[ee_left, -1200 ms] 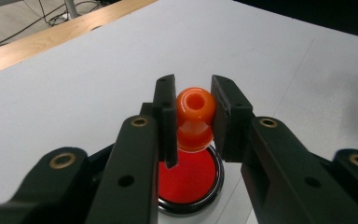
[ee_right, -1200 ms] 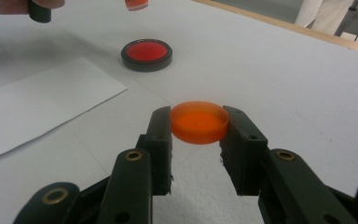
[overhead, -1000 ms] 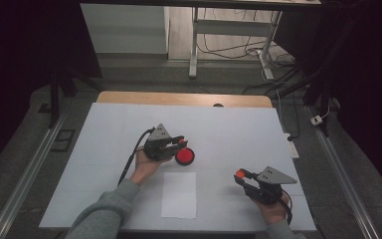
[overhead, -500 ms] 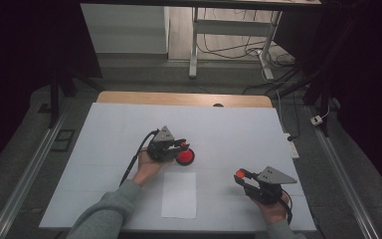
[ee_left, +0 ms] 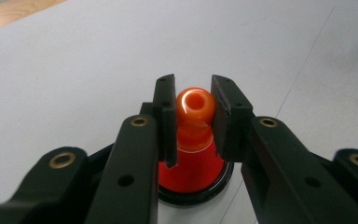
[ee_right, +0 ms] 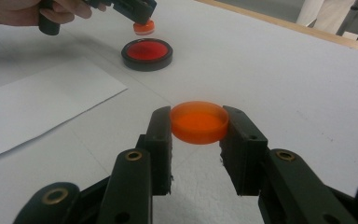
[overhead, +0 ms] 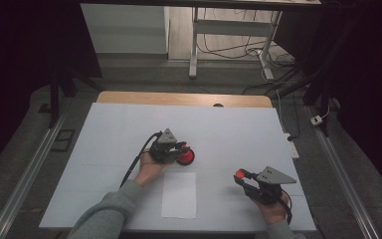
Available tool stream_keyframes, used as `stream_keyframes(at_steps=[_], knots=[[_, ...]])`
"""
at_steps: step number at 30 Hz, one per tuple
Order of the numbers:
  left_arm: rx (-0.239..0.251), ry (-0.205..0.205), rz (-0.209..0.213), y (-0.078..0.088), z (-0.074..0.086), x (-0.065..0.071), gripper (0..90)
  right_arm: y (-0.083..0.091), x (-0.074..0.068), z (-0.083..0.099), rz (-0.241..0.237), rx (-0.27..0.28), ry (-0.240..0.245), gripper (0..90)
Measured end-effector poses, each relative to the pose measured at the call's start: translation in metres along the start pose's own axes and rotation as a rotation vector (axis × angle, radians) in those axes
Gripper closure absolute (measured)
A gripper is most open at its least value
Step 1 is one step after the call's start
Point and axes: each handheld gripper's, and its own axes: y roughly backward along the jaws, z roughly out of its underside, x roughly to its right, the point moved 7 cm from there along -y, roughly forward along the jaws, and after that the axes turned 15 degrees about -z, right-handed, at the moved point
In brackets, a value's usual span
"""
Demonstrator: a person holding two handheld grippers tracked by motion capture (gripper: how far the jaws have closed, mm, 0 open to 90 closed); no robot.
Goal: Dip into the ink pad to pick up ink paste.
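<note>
A white-topped table (overhead: 129, 124) with a wooden far edge (overhead: 179, 98) is set on a grey floor (overhead: 144, 69), a metal frame (overhead: 195, 45) and cables (overhead: 238, 47) being seen beyond in dim surroundings.

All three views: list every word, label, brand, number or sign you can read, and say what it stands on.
None can be read.
The white sheet is blank.
The orange piece in the left gripper, the orange disc in the right gripper and the black-rimmed red dish carry no markings.
</note>
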Motion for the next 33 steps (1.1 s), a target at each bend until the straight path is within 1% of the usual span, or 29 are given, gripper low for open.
stream_keyframes(at_steps=[3, 7, 13, 16, 19, 22, 26, 33], knots=[[-0.007, -0.010, -0.005, -0.001, 0.002, 0.000, 72.3, 0.000, 0.000, 0.000, -0.001, -0.001, 0.000, 64.1], [-0.017, -0.011, -0.006, -0.004, 0.004, 0.000, 72.4, 0.000, 0.000, 0.000, -0.003, -0.003, -0.002, 64.1], [-0.034, -0.027, -0.009, -0.009, 0.008, 0.004, 72.3, 0.000, 0.000, 0.001, -0.003, -0.003, -0.001, 64.1], [-0.036, -0.025, -0.011, -0.011, 0.009, 0.004, 72.3, 0.000, 0.000, 0.000, -0.003, -0.002, 0.001, 64.1], [-0.052, -0.031, -0.012, -0.014, 0.012, 0.004, 72.3, 0.000, 0.000, 0.001, -0.003, -0.002, -0.002, 64.1], [-0.051, -0.015, -0.003, -0.014, 0.014, 0.003, 72.4, 0.000, 0.000, 0.001, -0.004, -0.001, -0.003, 64.1], [-0.045, -0.040, -0.023, -0.014, 0.015, 0.005, 72.6, 0.000, 0.000, 0.001, -0.003, 0.000, -0.005, 64.1], [-0.043, -0.049, -0.023, -0.014, 0.016, 0.005, 72.7, 0.000, -0.001, 0.000, -0.003, 0.002, -0.004, 64.1]])
